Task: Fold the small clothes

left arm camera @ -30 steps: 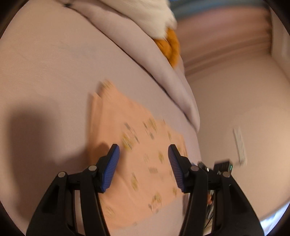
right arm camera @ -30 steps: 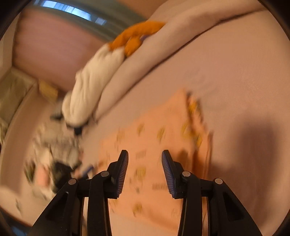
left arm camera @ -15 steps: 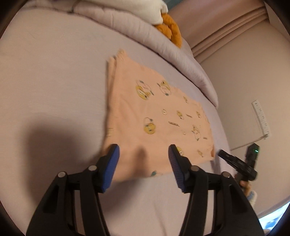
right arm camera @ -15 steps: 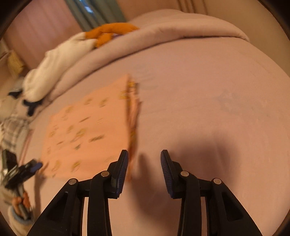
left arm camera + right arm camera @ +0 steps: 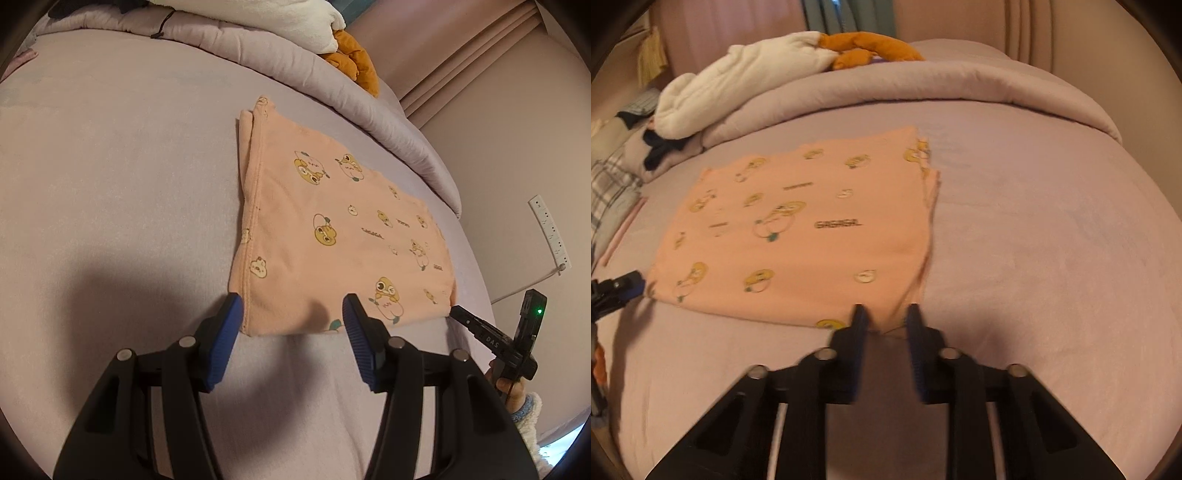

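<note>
Change since half a second ago: both grippers are now brought down to the near edge of the peach cloth [image 5: 332, 229], one at each near corner. Earlier the right gripper [image 5: 884, 314] was aimed past the cloth's right side; now the cloth's near right corner is framed between its fingers. The left gripper [image 5: 291, 317] is set wide, the near left corner just ahead of its left finger [image 5: 227, 325]. The right one is set narrower; motion blur is present, so contact with the fabric cannot be told. Nothing is seen held by either.

Meaning: a two-corner pinch is judged to be set up for the next fold, away from the near edge. The cloth is already folded at least once, since stacked layers are seen along its right side.

Location: the cloth is laid flat on the bed [image 5: 1052, 240], mid-surface, short of the rolled duvet [image 5: 923, 88] at the far edge.

Count:
- 1 peach cloth
- 2 grippers
- 1 duvet
- 1 white fleece item [image 5: 738, 81] on the duvet
- 1 orange plush [image 5: 871, 46] beside it
- 1 power strip [image 5: 550, 232] on the wall
</note>
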Motion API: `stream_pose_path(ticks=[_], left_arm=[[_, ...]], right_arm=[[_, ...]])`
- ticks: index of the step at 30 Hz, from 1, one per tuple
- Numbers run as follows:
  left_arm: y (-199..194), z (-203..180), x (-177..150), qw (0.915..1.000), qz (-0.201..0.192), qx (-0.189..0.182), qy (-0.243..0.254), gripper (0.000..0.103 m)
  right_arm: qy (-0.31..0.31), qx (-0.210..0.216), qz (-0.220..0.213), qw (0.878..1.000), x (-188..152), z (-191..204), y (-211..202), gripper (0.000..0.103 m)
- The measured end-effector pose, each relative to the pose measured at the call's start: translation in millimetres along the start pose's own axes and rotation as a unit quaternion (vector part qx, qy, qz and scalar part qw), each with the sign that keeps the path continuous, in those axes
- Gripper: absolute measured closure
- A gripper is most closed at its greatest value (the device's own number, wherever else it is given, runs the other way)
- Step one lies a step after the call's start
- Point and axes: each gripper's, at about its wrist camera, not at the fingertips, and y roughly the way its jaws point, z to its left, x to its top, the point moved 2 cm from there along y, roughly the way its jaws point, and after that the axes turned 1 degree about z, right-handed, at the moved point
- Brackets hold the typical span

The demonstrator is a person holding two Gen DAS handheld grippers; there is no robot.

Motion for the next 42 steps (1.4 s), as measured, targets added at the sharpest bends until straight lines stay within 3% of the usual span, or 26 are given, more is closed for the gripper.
stream_pose_path(ticks=[5,9,14,16,19,21,23,29,33,36,38,42], left_arm=[[1.9,-0.4,-2.5,0.9990,-0.002,0.038,0.022,0.076],[5.1,8.9,-0.4,0.9992,0.004,0.037,0.015,0.083],[7.2,7.9,1.6,0.9986,0.012,0.044,0.027,0.083],[8.1,7.7,2.3,0.9984,0.015,0.045,0.030,0.083],[8.1,10.6,4.0,0.9989,0.015,0.038,0.021,0.083],[3.8,11.8,6.0,0.9992,0.012,0.035,0.012,0.083],[-4.3,11.3,8.4,0.9992,0.000,0.041,0.005,0.083],[-17.3,-17.4,12.9,0.9990,-0.019,0.026,0.030,0.080],[0.6,-39.9,10.5,0.9988,-0.002,0.006,0.048,0.080],[23.9,-38.9,3.0,0.9982,0.023,0.007,0.054,0.080],[34.6,-33.3,-6.2,0.9971,0.039,0.022,0.061,0.081],[27.6,-32.6,-13.3,0.9954,0.034,0.030,0.084,0.080]], right_arm=[[0.001,0.001,0.007,1.000,-2.3,-2.1,0.8,0.097],[-0.025,-0.016,0.009,1.000,0.1,-2.6,-3.5,0.101],[-0.102,-0.036,0.031,0.994,-0.4,-0.7,-11.3,0.103],[-0.129,-0.082,0.046,0.987,1.1,-10.1,-10.4,0.103],[-0.113,-0.107,0.061,0.986,2.8,-31.9,-9.6,0.103],[-0.100,-0.085,0.038,0.991,3.5,-34.1,-20.1,0.103],[-0.090,-0.028,0.016,0.995,3.3,-23.8,-29.8,0.103],[-0.098,0.062,-0.004,0.993,9.4,25.6,-16.2,0.103],[-0.108,0.062,0.007,0.992,7.8,49.0,6.6,0.103],[-0.125,0.034,0.029,0.991,-3.4,53.2,17.3,0.103],[-0.137,0.018,0.029,0.990,-9.6,46.6,16.5,0.103],[-0.116,0.005,0.041,0.992,-16.1,23.8,8.6,0.103]])
